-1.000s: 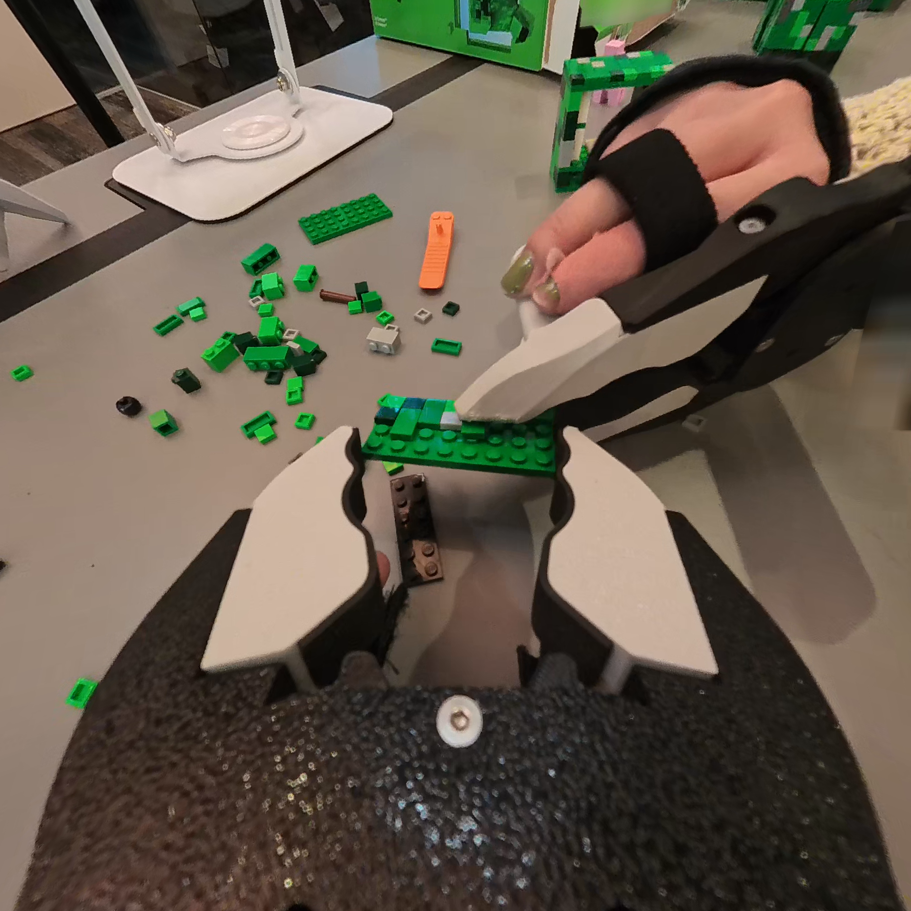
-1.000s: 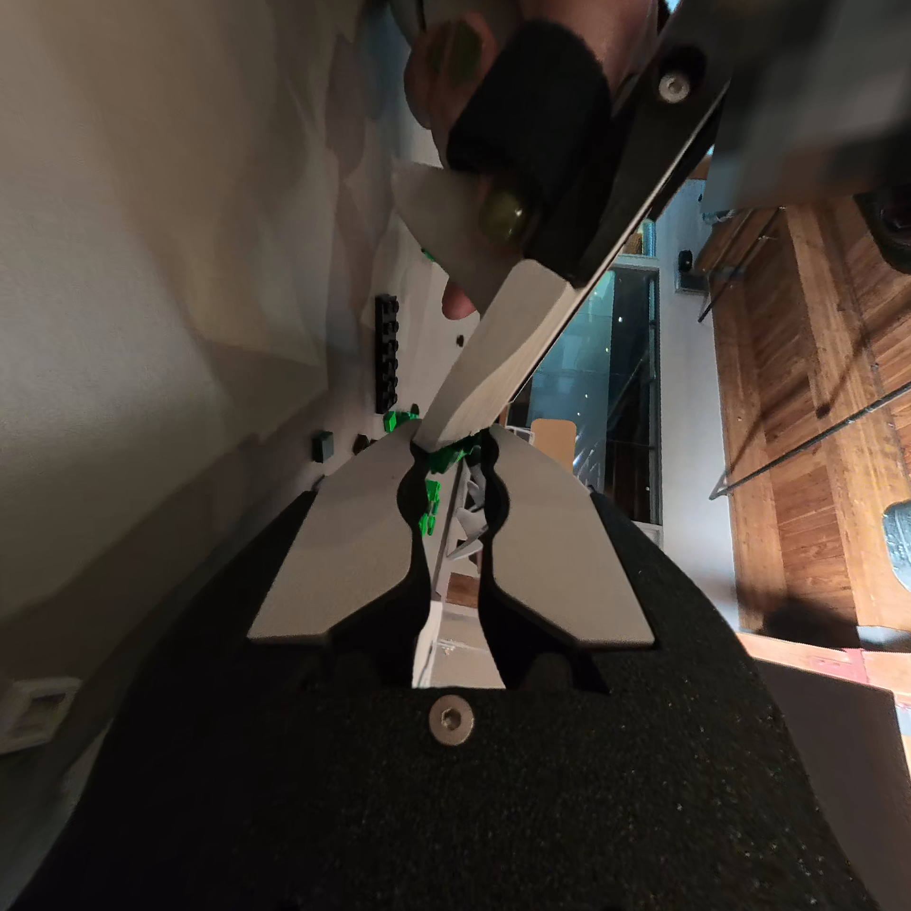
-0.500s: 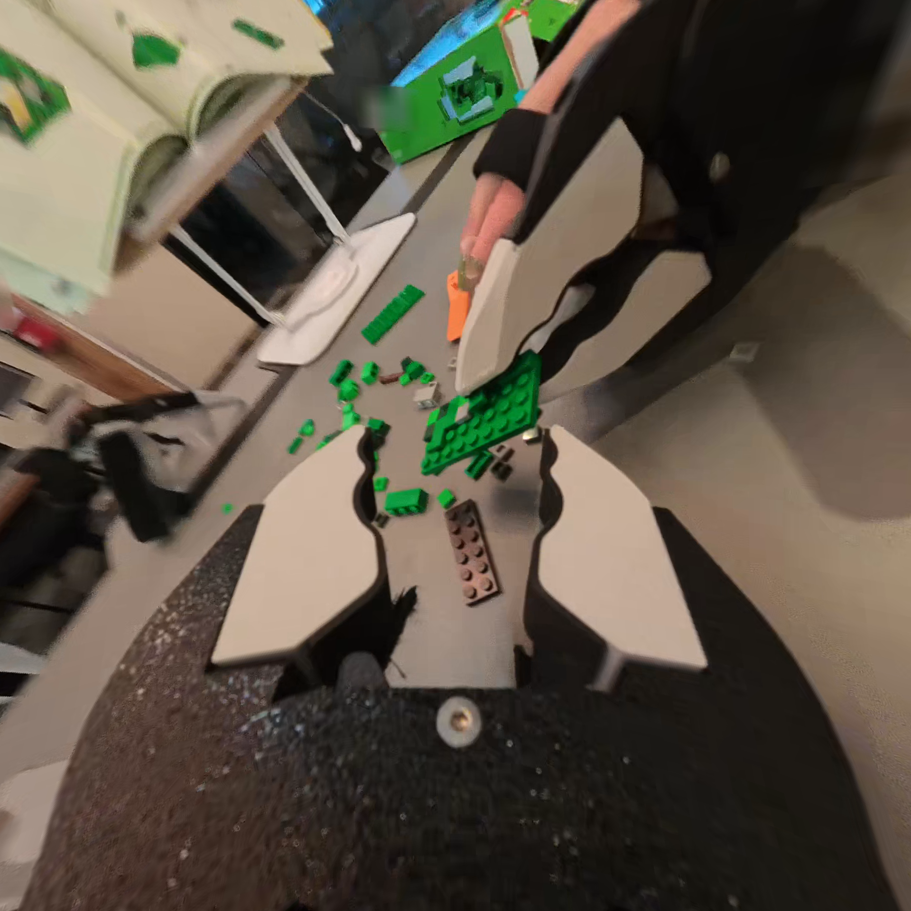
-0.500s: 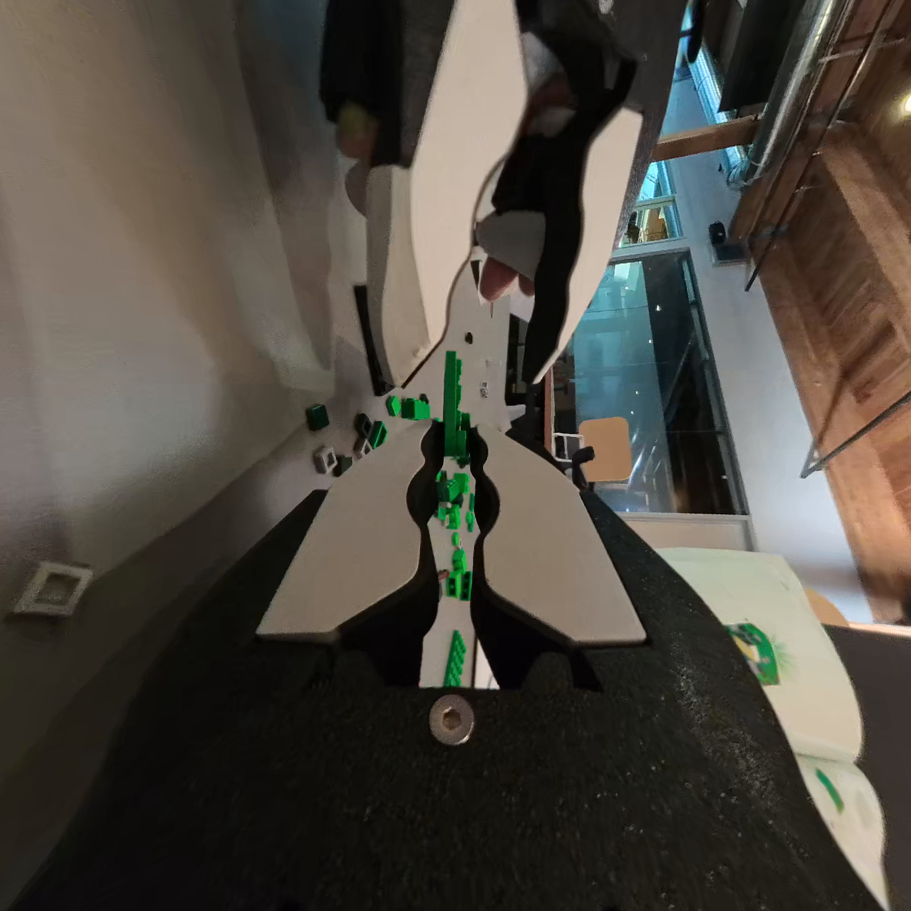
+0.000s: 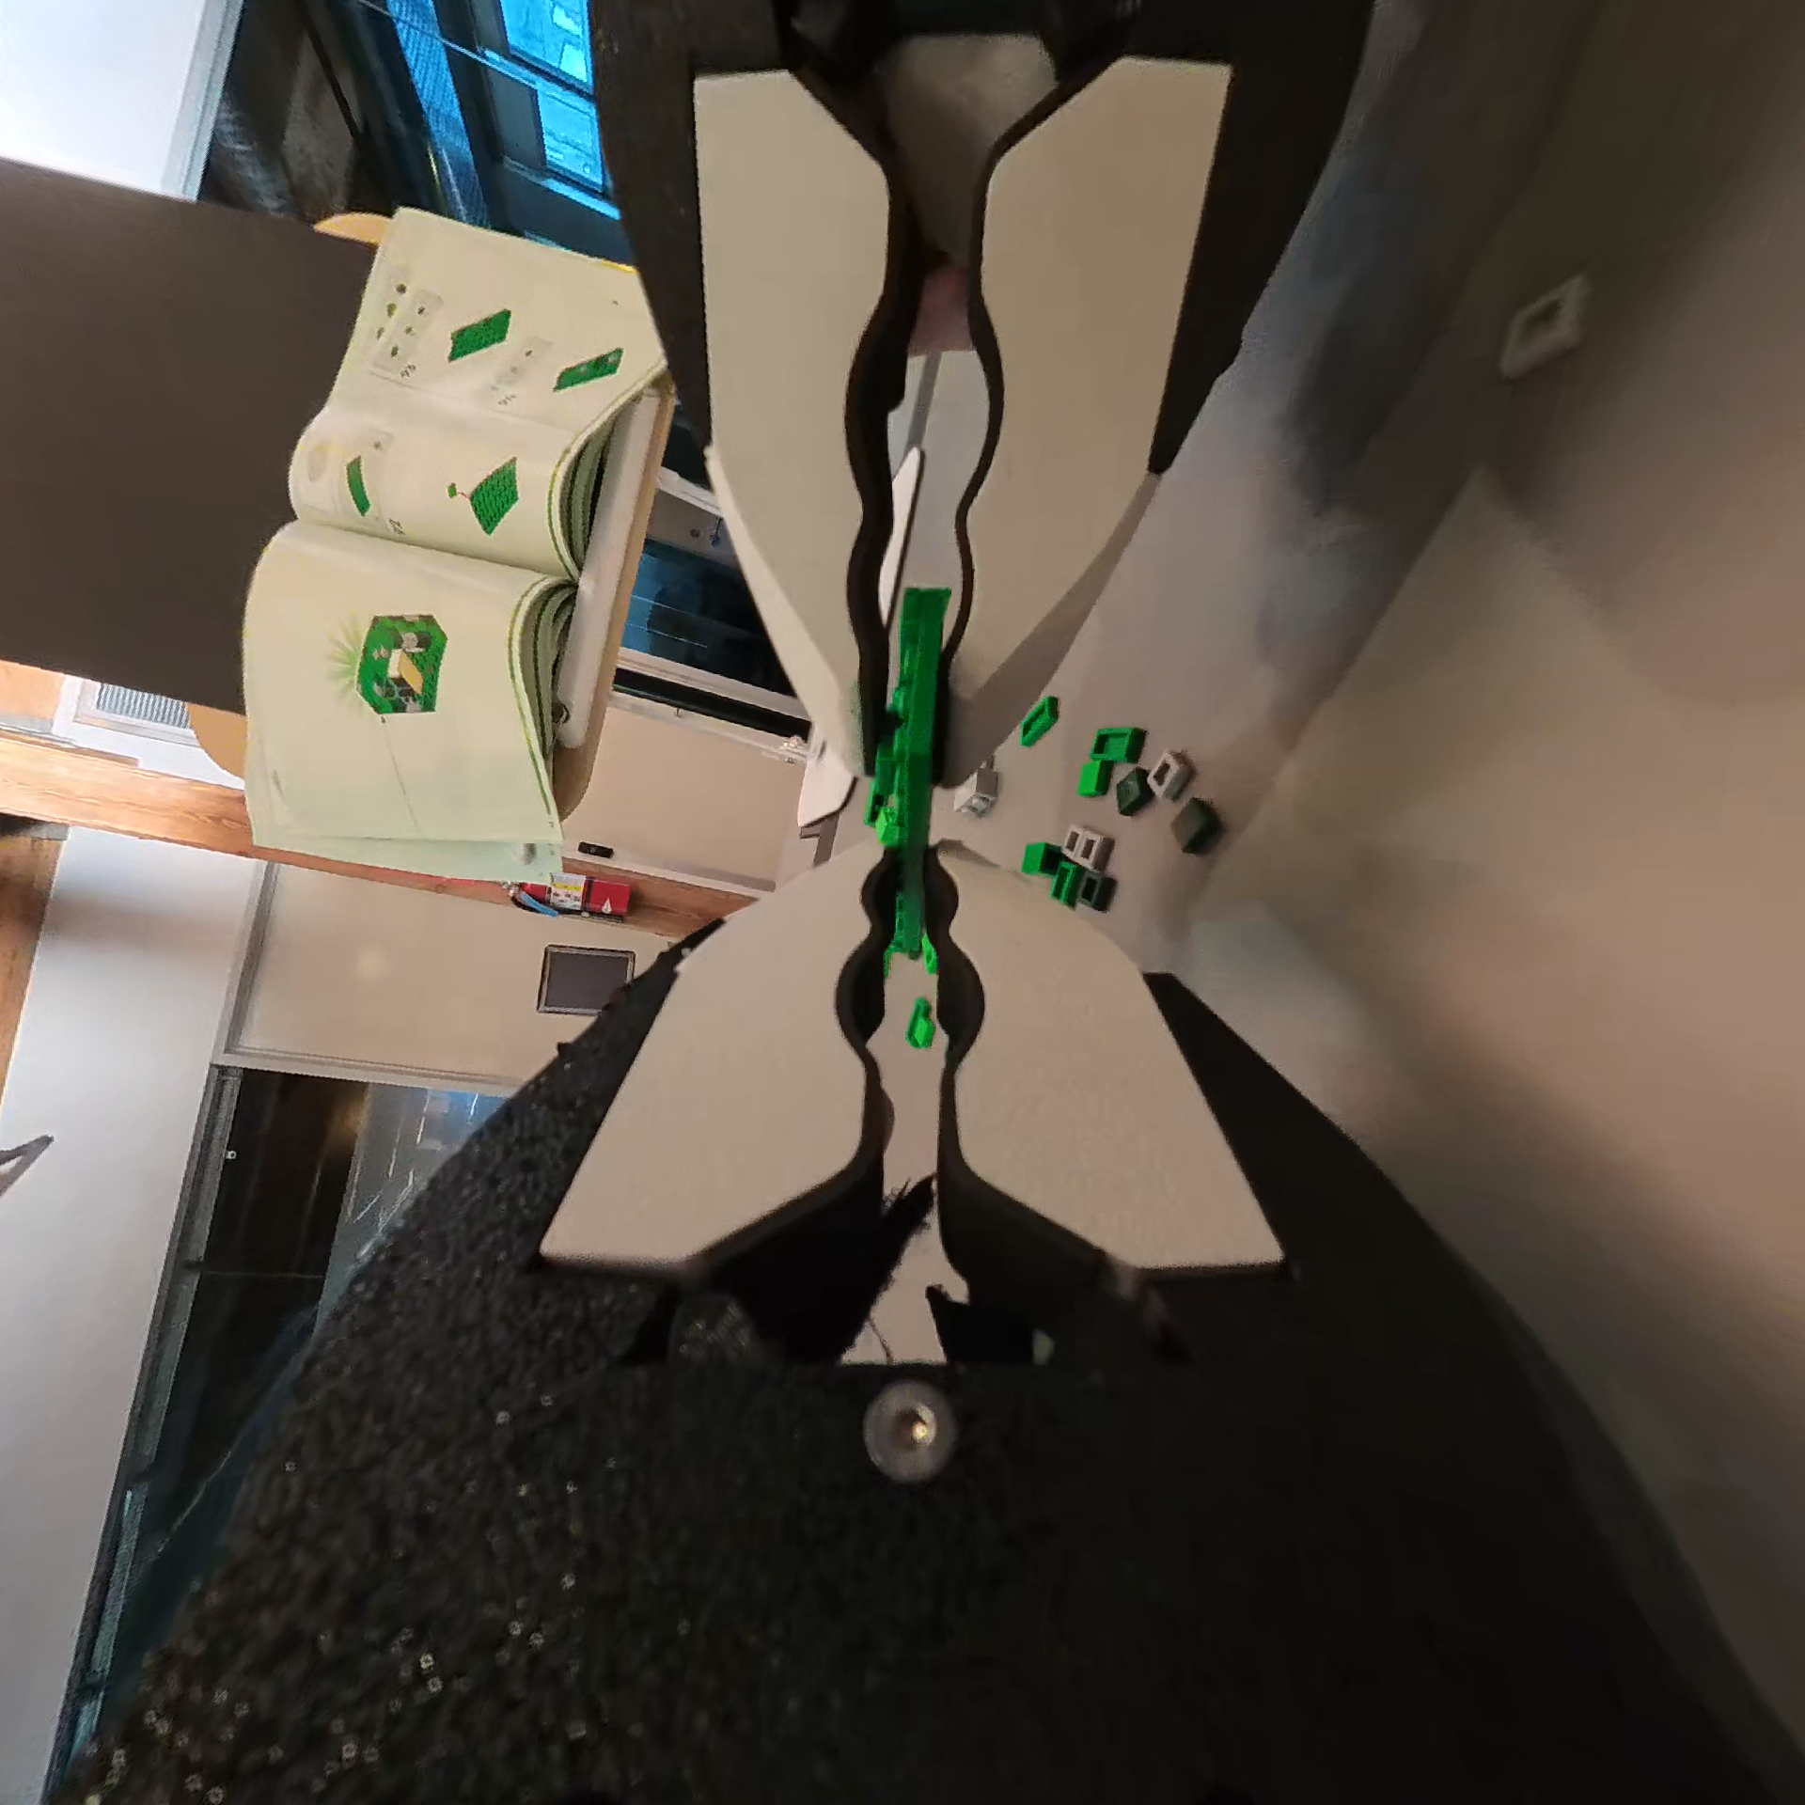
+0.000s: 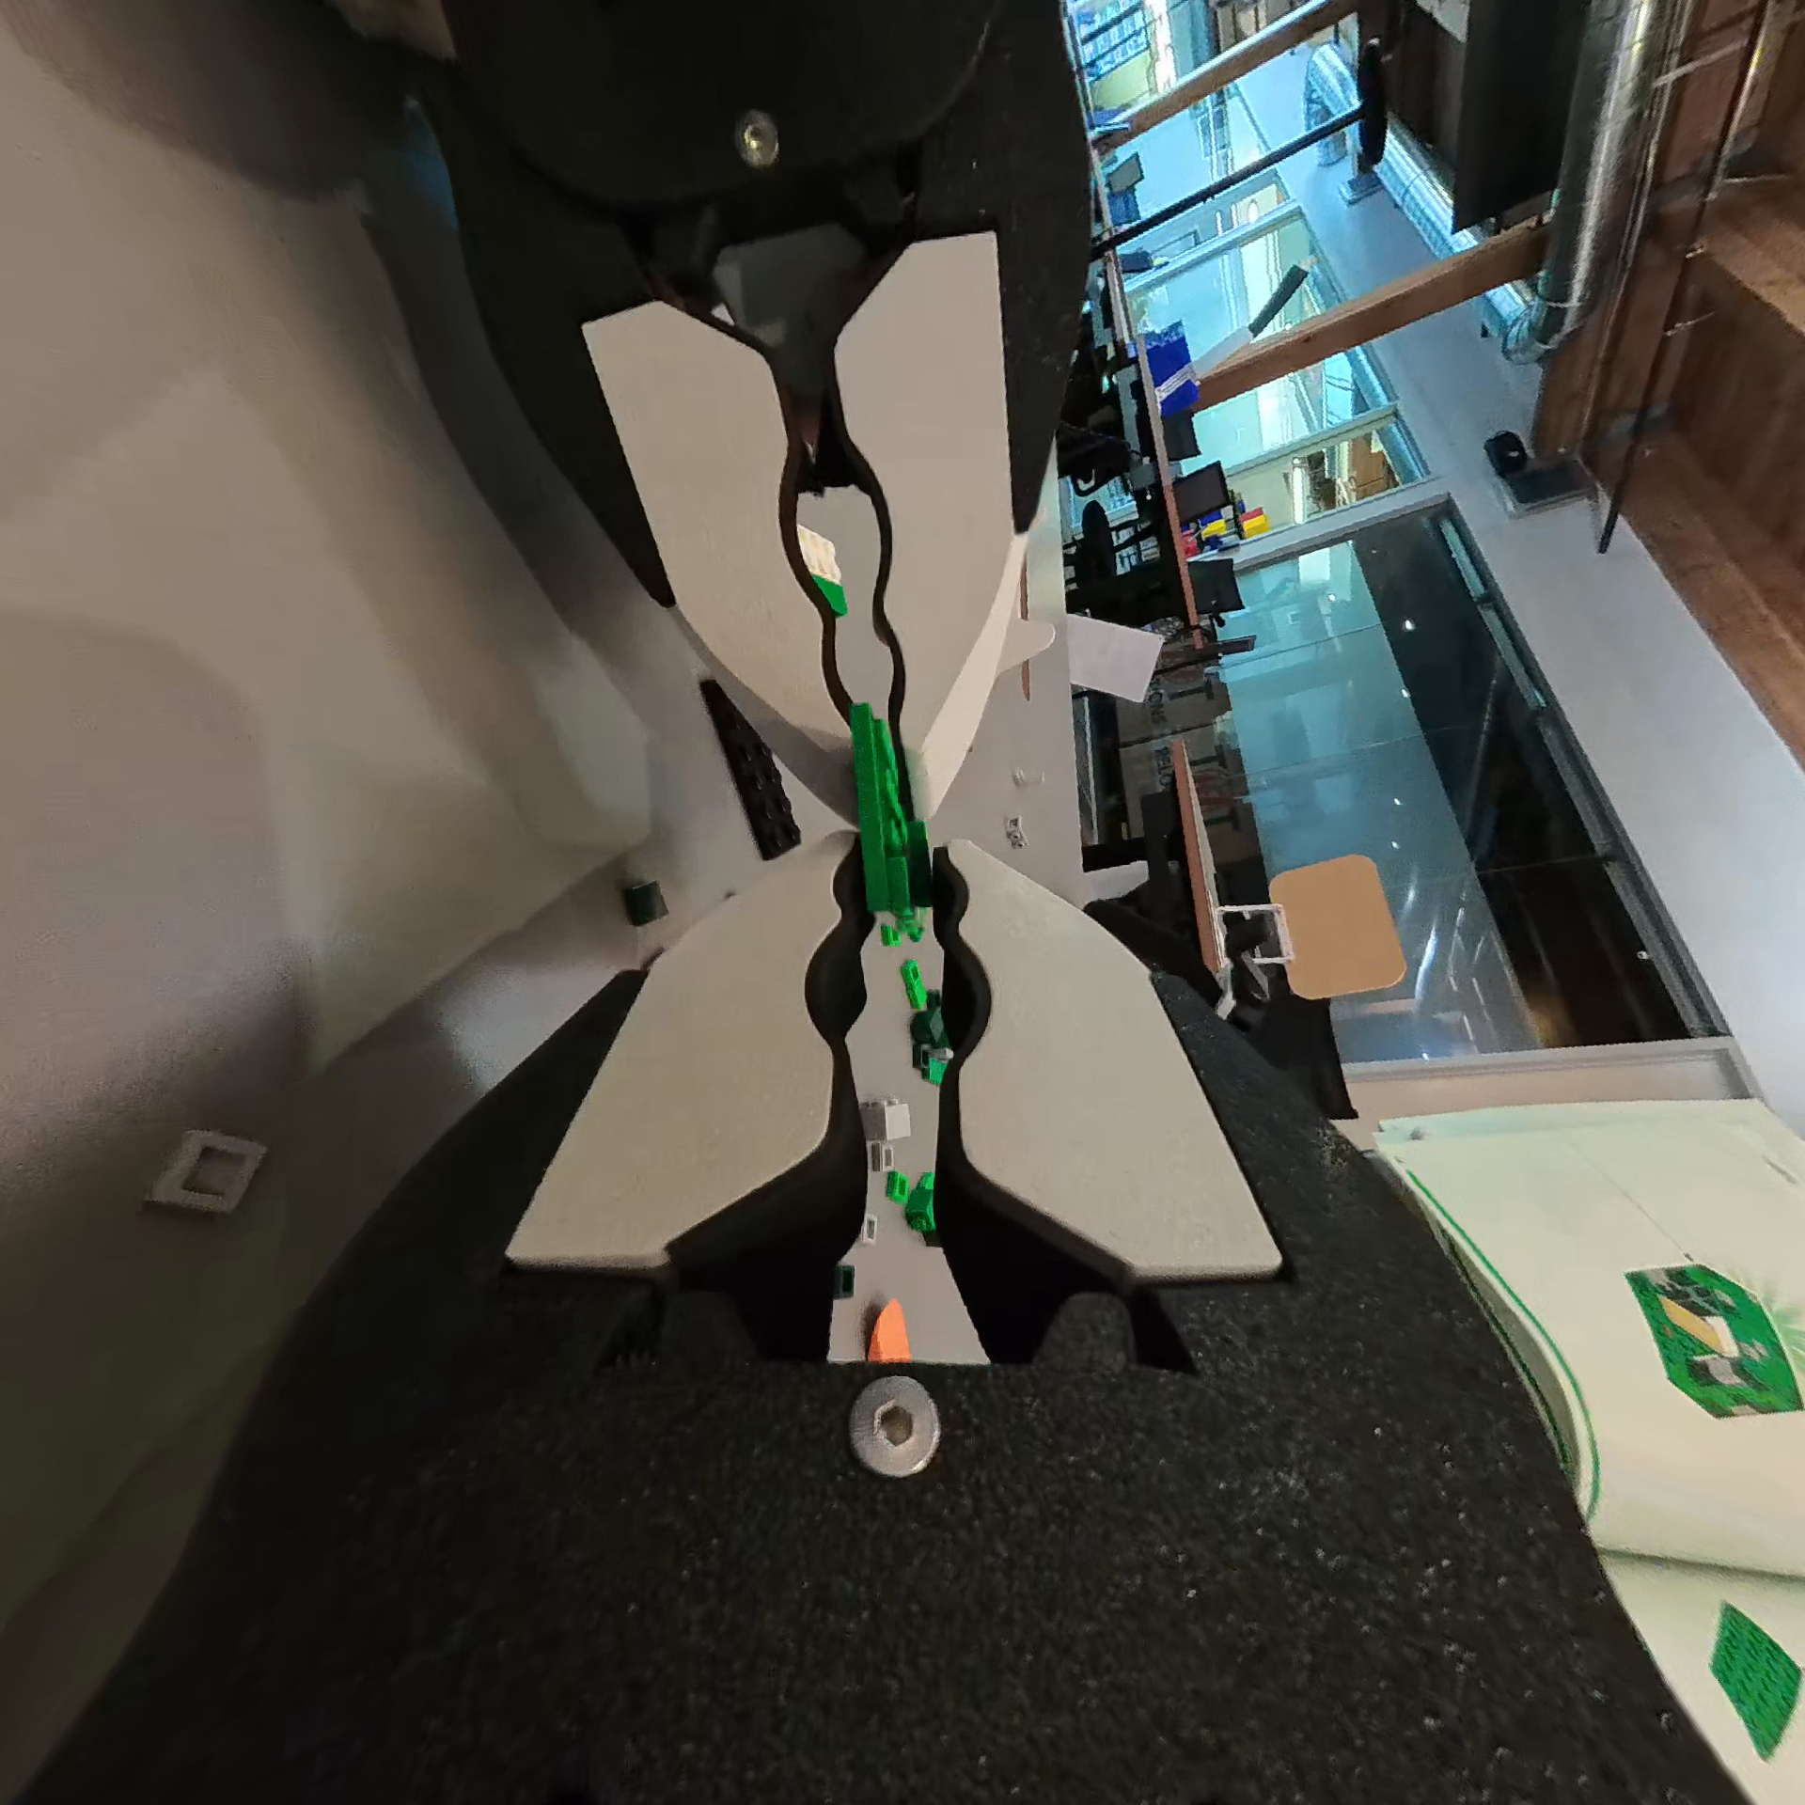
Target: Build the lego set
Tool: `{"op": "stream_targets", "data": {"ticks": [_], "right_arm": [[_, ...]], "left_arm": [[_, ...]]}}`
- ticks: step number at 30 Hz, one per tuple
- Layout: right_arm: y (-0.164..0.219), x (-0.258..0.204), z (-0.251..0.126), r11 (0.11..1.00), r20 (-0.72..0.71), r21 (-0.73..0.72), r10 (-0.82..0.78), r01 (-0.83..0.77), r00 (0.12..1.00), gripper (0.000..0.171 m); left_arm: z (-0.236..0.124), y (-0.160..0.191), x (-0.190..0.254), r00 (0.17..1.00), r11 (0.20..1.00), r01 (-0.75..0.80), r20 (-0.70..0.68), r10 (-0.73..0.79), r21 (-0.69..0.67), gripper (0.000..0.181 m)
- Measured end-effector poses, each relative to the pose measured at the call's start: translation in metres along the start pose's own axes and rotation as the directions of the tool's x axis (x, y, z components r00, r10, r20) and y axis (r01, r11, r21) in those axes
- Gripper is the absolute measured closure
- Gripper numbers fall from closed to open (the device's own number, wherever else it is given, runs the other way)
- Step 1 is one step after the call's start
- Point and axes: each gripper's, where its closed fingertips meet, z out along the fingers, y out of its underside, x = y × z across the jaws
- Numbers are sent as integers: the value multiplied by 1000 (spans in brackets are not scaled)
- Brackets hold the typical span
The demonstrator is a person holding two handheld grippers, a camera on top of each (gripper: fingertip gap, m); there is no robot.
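A green Lego plate [image 5: 913,811] with small green bricks on it is held edge-on in the air between both grippers. My left gripper [image 5: 910,869] is shut on its near edge. My right gripper [image 5: 903,757] faces it from above in this view and is shut on the far edge. In the right wrist view my right gripper [image 6: 894,858] clamps the same plate [image 6: 879,811] and the left gripper [image 6: 884,781] grips it from the other side. Both views are rolled sideways.
Loose green, grey and dark bricks [image 5: 1104,811] lie on the grey table [image 5: 1465,879]. A brown plate [image 6: 757,772], an orange brick separator [image 6: 889,1333] and a small white tile [image 6: 205,1172] lie there too. An open instruction booklet [image 5: 420,606] stands beside it. Less than 4 cm separates the two grippers' tips.
The green plate has left the table. My left gripper has rolled sideways and shut on it; the right gripper has turned with it and keeps hold of it.
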Motion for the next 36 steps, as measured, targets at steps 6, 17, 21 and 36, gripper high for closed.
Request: {"op": "stream_targets", "data": {"ticks": [6, 17, 21, 36], "right_arm": [[0, -5, 4, 997, 14, -44, -68, 69, 998, 162], [3, -3, 5, 988, 4, -108, -109, 109, 994, 164], [2, -4, 3, 996, 45, -63, -61, 64, 997, 164], [7, 2, 2, 993, 27, -53, 111, -110, 993, 146]], "left_arm": [[3, -3, 8, 999, 999, 11, -47, -13, -30, 177], [5, 1, 8, 999, 996, 9, -47, -13, -85, 177], [4, -2, 9, 999, 998, 5, -54, -8, -65, 177], [1, -2, 6, 998, 999, 43, -48, -44, -34, 177]]}}
